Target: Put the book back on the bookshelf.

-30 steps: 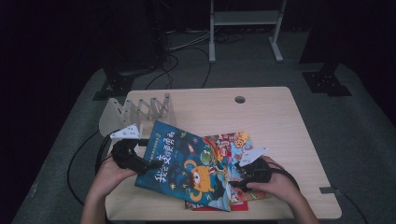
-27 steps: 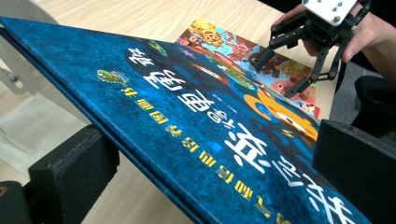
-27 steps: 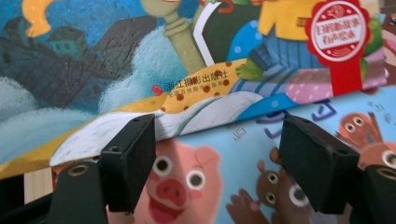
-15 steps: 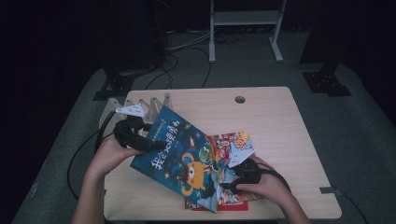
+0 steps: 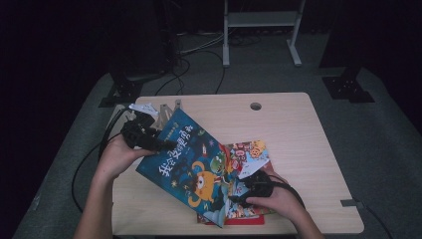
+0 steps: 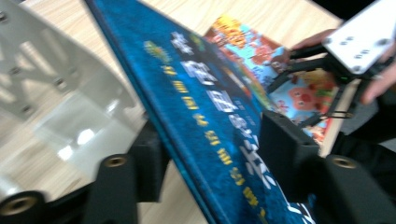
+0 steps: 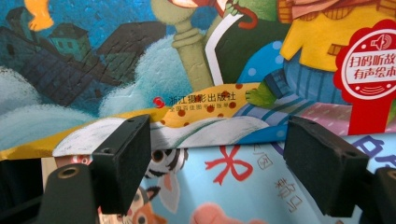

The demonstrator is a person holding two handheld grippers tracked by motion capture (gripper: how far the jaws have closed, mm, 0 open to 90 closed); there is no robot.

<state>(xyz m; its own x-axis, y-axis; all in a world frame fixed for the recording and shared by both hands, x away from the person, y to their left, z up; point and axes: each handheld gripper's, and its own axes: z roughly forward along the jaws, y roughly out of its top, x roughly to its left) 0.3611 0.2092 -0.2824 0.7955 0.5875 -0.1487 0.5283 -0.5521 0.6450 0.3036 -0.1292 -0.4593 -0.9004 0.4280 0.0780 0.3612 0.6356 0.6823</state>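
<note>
High view: blue book (image 5: 199, 169) hides most of the lower books (image 5: 249, 154).

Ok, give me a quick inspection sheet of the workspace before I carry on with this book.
Surface: wooden table, bare at the back, one cable hole.
Job's things: blue book, tilted, left edge raised, lower corner lying over a colourful book flat on the table.
Clutter: clear slotted stand at the table's left rear.
Grippers: left claw has just been closing on the blue book's raised edge, pads on both faces; right claw open, just opened slightly, nothing between its jaws, at the blue book's lower edge.
Cables: black cable hangs off the table's left side; more on the floor behind.
Surroundings: white frame and black stand base on grey floor, dark beyond.
</note>
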